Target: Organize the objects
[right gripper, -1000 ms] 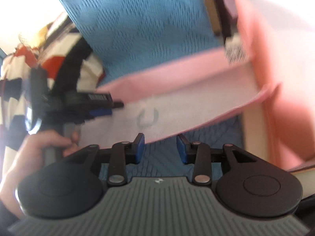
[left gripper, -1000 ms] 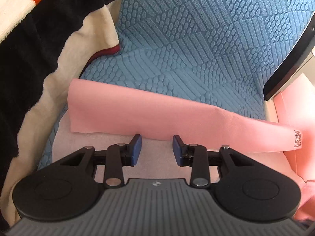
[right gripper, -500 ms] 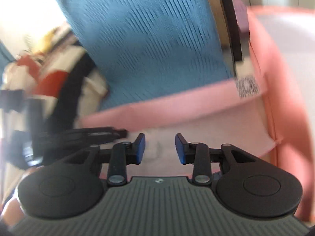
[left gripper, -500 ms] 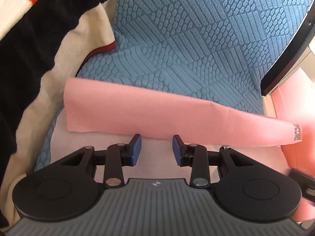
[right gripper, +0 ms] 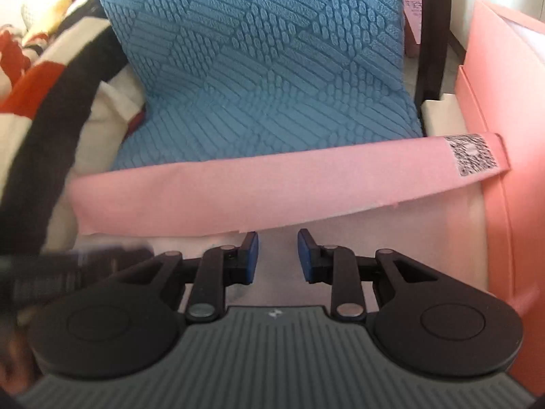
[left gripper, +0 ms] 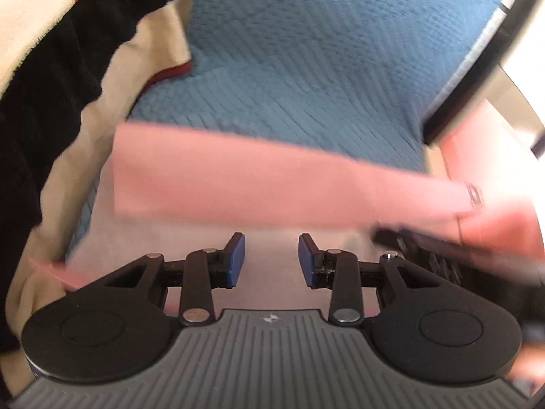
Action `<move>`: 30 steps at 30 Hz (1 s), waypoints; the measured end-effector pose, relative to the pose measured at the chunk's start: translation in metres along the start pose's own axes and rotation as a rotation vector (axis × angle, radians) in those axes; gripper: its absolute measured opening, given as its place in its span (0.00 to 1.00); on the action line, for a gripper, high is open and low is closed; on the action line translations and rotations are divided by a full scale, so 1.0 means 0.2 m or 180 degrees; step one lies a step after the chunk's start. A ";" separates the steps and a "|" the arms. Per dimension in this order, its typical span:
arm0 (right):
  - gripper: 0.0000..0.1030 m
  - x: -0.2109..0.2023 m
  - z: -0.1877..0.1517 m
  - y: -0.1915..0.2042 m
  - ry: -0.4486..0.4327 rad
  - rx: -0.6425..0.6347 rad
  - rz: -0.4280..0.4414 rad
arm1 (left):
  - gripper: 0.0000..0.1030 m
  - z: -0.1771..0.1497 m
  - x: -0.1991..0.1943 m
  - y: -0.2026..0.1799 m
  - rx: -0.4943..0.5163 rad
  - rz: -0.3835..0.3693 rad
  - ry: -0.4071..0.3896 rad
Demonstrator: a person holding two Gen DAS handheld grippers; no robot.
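A pink sheet lies on the blue cushion seat [left gripper: 306, 68]. Its far edge is folded toward me as a long pink flap [left gripper: 272, 184] [right gripper: 255, 191], and a QR label [right gripper: 471, 155] marks the flap's right end. The pale inner side [right gripper: 425, 225] shows below the flap. My left gripper [left gripper: 271, 259] hovers over that pale side, open with nothing pinched. My right gripper [right gripper: 277, 255] sits just below the flap's edge; its jaws are closing, still apart, with only the pale sheet beneath them. Each gripper appears blurred in the other's view: the right gripper [left gripper: 425, 248], the left gripper [right gripper: 78, 266].
A striped black, white and orange blanket [left gripper: 51, 68] [right gripper: 51, 85] is heaped along the left of the seat. A pink box [right gripper: 494, 102] stands close on the right. A black chair frame [right gripper: 432, 34] runs behind the cushion [right gripper: 255, 68].
The right gripper came down and in over the pink sheet, close beside the left gripper, and its jaws narrowed. The left gripper shifted slightly; the flap stays folded.
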State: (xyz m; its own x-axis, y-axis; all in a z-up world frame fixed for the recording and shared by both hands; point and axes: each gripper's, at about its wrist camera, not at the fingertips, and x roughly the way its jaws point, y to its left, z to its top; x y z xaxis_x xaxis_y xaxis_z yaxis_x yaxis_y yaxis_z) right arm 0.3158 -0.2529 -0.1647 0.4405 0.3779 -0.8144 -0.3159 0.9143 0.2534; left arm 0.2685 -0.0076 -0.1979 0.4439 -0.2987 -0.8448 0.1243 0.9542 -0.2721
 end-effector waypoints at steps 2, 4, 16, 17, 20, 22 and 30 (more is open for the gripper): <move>0.28 0.00 0.02 0.00 -0.0037 0.0076 0.0042 | 0.39 -0.06 -0.02 -0.03 0.0113 0.0033 0.0052; 0.29 -0.01 0.04 -0.02 -0.0113 0.0203 0.0104 | 0.39 -0.12 -0.02 -0.05 0.0140 0.0056 0.0144; 0.29 -0.01 0.23 -0.04 -0.0482 0.0570 0.0550 | 0.39 -0.18 -0.01 -0.06 0.0176 0.0104 0.0218; 0.29 0.00 0.25 -0.05 -0.0502 0.0573 0.0562 | 0.39 -0.18 -0.01 -0.05 0.0177 0.0103 0.0216; 0.28 0.07 0.32 -0.05 -0.0516 0.0575 0.0563 | 0.39 -0.18 -0.01 -0.05 0.0151 0.0086 0.0186; 0.28 0.13 0.38 -0.04 -0.0485 0.0534 0.0545 | 0.39 -0.17 0.00 -0.04 0.0134 0.0071 0.0181; 0.28 0.42 0.50 -0.02 -0.0302 0.0229 0.0331 | 0.39 -0.17 -0.01 -0.01 -0.0012 0.0016 0.0173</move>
State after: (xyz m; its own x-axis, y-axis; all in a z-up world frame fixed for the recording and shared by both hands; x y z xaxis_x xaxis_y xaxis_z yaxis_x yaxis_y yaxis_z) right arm 0.4376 -0.2109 -0.1826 0.4870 0.4799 -0.7297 -0.3045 0.8764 0.3732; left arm 0.2368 -0.0101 -0.2108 0.3955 -0.2945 -0.8699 0.1188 0.9556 -0.2695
